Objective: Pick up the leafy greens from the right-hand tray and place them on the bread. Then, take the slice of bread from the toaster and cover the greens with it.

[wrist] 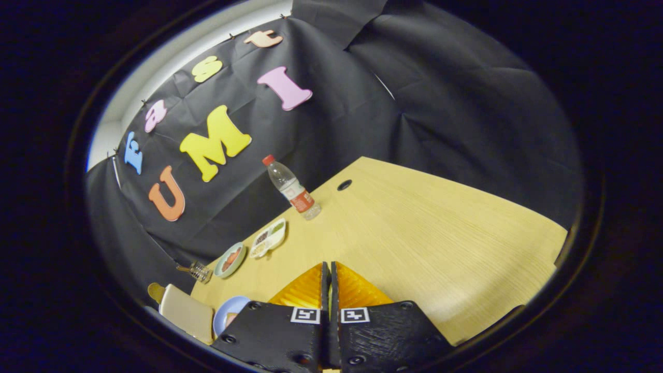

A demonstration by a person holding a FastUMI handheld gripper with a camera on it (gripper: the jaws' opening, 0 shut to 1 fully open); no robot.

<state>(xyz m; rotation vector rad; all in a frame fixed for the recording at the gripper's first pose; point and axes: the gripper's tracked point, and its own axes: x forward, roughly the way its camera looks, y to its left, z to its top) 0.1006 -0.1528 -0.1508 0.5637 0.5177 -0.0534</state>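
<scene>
Matt wood-grain table (424, 228), clear glossy plastic bottle (292, 189), creased matt cloth wall (440, 93).

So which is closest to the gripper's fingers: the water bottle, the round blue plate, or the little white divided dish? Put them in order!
The gripper has its fingers shut together, holding nothing.
1. Round blue plate, right beside the fingers.
2. White divided dish, farther along the table.
3. Water bottle, farthest, near the booth wall.

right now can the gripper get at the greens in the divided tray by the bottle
Probably not yet. The gripper has its fingers closed together with nothing between them, and the divided tray lies well beyond them, off to their left near the bottle. The table between looks unobstructed.
</scene>
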